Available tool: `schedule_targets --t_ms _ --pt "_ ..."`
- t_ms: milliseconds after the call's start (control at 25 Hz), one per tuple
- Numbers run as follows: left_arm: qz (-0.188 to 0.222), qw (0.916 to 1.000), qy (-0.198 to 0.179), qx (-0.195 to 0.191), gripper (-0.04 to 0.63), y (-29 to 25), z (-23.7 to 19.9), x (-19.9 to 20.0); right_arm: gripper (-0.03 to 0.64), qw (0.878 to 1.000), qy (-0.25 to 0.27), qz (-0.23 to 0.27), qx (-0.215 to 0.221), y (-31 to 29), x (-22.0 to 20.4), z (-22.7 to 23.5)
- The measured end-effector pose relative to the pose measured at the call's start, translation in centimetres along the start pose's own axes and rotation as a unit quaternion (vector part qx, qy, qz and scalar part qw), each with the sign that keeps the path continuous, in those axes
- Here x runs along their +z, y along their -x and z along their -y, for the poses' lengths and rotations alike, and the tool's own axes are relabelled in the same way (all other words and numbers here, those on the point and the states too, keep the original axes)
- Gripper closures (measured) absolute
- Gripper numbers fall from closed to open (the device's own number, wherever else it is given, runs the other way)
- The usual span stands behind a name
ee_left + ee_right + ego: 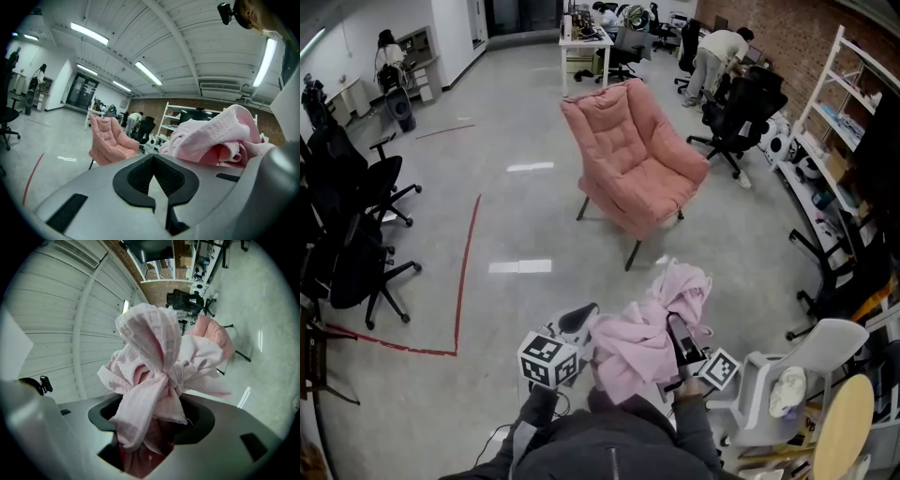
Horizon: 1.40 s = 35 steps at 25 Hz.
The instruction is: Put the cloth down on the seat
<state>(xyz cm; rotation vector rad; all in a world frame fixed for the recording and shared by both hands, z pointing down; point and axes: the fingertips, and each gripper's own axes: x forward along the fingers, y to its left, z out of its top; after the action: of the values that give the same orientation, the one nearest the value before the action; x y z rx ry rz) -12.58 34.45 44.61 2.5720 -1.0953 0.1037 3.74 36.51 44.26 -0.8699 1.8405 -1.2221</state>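
Pink cloth held in the right gripper, well short of the armchair seat.

Head view: the left gripper (580, 318) and right gripper (675, 328) are both held low and close in front of the person. The crumpled cloth (649, 330) is heaped between them, in the air above grey floor (516, 206). The pink armchair (633, 159) stands well apart ahead, its seat (654, 190) bare. A red tape line (467, 272) marks the floor to the left, near black office chairs (356, 244); a white shelf rack (834, 112) stands to the right.
Left gripper view: the left gripper (152, 159) is tilted upward toward the ceiling strip lights (89, 33). Its jaw tips meet with nothing between them, and the cloth (211, 136) is bunched just beside it on the right.
Right gripper view: the right gripper (152, 420) has its jaws pinched on a gathered fold, and the cloth (150, 362) billows up above them.
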Motion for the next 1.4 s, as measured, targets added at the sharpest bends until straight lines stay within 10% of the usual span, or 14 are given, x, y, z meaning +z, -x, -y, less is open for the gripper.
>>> schedule_targets --t_ms 1400 --pt "-0.027 0.9993 0.005 0.026 0.589 -15.6 -3.4 1.5 0.33 0.999 -0.031 0.003 -0.025 -5.7 12.7 9.4"
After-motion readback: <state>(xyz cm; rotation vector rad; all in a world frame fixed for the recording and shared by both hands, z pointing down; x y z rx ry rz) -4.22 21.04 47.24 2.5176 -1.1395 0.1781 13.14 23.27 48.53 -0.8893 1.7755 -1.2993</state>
